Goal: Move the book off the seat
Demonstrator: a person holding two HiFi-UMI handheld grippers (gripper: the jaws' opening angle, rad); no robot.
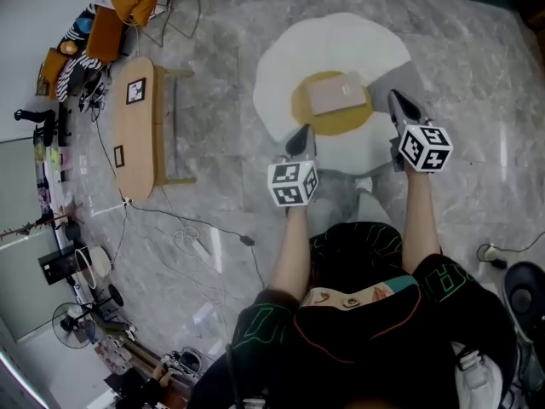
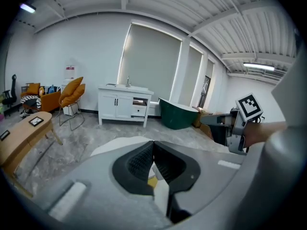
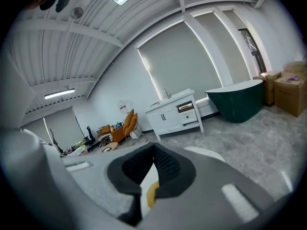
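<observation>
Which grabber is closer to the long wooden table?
Left. The left gripper is beside the book, on the side toward the table. The right gripper is on the book's other side, farther from the table.

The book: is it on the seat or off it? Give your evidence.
On. In the head view the book lies flat on the yellow centre of the white seat.

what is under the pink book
The book lies on a yellow round pad at the middle of the white seat. The part of the pad directly beneath the book is covered.
</observation>
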